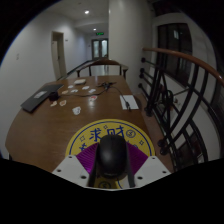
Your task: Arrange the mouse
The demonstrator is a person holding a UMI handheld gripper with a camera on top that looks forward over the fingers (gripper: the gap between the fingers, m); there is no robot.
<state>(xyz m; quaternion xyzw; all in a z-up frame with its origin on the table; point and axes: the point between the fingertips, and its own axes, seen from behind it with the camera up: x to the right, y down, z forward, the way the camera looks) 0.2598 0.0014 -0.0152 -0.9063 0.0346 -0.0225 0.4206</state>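
Note:
A black computer mouse point(112, 158) sits between my gripper's point(112, 172) two fingers, whose purple pads press against its left and right sides. The gripper is shut on the mouse. Just ahead of and beneath it lies a round yellow mat point(96, 133) with red characters and a dark rim, on the near end of a long wooden table point(60, 120). The mouse covers the mat's near part. I cannot tell whether the mouse rests on the mat or hangs just above it.
Further along the table are a dark laptop point(40, 99) at the left, several small cups and items point(78, 90) in the middle, and a white paper point(129, 101) at the right. A railing point(180, 90) runs along the right side. Chairs stand at the far end.

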